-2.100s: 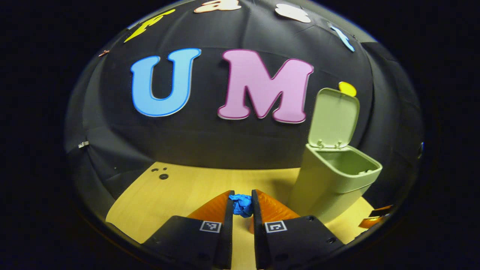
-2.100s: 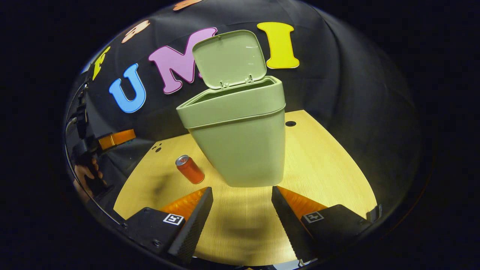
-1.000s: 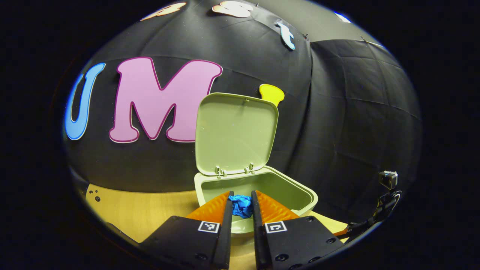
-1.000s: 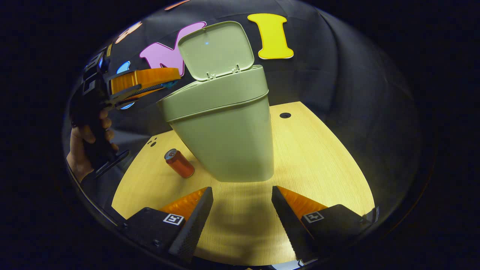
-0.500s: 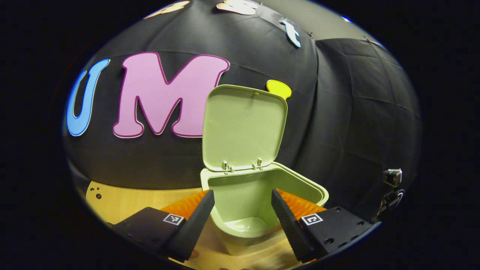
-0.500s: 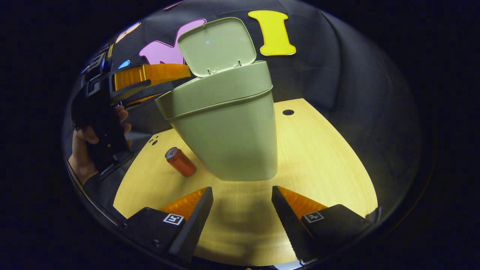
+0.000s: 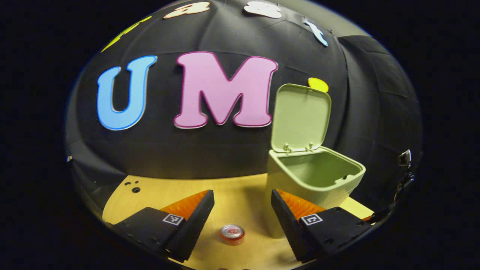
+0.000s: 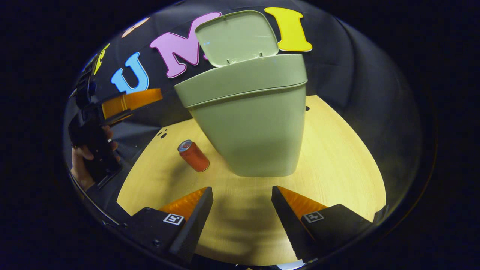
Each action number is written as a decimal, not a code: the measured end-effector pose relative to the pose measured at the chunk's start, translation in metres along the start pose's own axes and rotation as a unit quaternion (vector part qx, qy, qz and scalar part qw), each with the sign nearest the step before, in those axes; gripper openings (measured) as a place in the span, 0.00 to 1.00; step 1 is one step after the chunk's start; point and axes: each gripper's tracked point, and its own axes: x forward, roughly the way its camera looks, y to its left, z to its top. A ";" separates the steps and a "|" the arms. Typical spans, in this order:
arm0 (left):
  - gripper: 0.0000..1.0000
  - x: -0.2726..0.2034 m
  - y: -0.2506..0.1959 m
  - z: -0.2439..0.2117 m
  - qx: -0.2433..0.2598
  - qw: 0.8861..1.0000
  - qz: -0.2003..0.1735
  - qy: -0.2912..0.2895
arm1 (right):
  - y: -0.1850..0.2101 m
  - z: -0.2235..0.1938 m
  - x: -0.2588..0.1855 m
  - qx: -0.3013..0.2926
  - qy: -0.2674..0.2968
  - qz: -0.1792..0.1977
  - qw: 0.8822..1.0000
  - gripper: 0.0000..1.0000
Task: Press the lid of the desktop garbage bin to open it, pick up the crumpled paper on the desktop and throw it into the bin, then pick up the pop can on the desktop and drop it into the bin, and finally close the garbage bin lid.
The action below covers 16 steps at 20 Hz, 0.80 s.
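The pale green bin (image 7: 315, 180) (image 8: 255, 123) stands on the wooden desktop (image 7: 232, 191) with its lid (image 7: 302, 118) (image 8: 237, 37) swung up. A red pop can (image 7: 232, 234) (image 8: 193, 155) stands upright to the bin's left. My left gripper (image 7: 242, 204) is open and empty, high above the can, left of the bin's mouth. In the right gripper view the left gripper (image 8: 127, 101) shows at the left, held by a hand (image 8: 80, 161). My right gripper (image 8: 242, 198) is open and empty, low in front of the bin's front wall. The bin's inside is hidden.
The black cloth wall rises close behind the desk. Small holes (image 7: 133, 187) mark the desk's far left corner and another hole (image 8: 307, 108) lies to the right of the bin. Bare desktop (image 8: 337, 157) stretches right of the bin.
The left gripper carried the blue crumpled paper over the bin, opened and let it go, then pulled back left over the can. The right gripper stayed open in front of the bin.
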 end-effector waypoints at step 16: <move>0.98 -0.136 0.140 -0.106 -0.050 0.986 0.138 0.083 | 0.122 0.008 0.082 -0.089 -0.010 0.041 0.995 0.99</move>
